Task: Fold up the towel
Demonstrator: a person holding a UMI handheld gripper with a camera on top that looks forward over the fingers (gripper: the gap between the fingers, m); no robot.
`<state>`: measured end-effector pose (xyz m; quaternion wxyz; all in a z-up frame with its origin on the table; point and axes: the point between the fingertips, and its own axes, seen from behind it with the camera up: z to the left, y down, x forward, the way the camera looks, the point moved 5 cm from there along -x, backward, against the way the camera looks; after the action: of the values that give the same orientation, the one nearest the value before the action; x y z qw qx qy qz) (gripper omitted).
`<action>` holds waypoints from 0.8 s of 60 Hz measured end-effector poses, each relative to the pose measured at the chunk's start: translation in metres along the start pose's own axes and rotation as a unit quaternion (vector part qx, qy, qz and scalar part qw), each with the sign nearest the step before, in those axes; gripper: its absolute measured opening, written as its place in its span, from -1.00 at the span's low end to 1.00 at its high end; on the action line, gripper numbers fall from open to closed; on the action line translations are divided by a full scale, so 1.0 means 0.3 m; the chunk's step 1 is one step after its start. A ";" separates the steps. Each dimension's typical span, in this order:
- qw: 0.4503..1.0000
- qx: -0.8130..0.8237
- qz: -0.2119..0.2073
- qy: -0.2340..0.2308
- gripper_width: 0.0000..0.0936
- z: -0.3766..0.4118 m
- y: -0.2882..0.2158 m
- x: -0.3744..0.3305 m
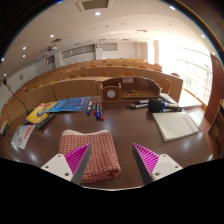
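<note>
A folded towel [92, 152] with a red and cream check pattern lies on the dark brown table [130, 128], just ahead of the left finger and partly behind it. My gripper [112, 160] is open and empty, with bare table showing between the pink pads. The left fingertip [77, 157] overlaps the towel's near left part. The right fingertip [147, 158] stands over bare table to the right of the towel.
A white flat tray [176, 125] lies at the right. Blue books [68, 105], a yellow item [38, 115] and red and blue pens [97, 110] lie at the back left. A wooden box [128, 88] and a dark device [155, 103] stand at the back.
</note>
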<state>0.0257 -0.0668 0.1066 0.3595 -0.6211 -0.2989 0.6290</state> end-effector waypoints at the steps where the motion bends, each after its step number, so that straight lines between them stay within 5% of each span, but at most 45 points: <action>1: 1.000 -0.002 -0.003 0.001 0.82 -0.012 -0.002 -0.018; 29: 0.996 -0.058 -0.062 0.017 0.82 0.160 0.119 -0.704; 48: 0.996 -0.069 -0.054 0.010 0.81 0.273 0.345 -1.141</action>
<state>-0.0747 -0.4012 0.2196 0.3527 -0.6337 -0.3711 0.5799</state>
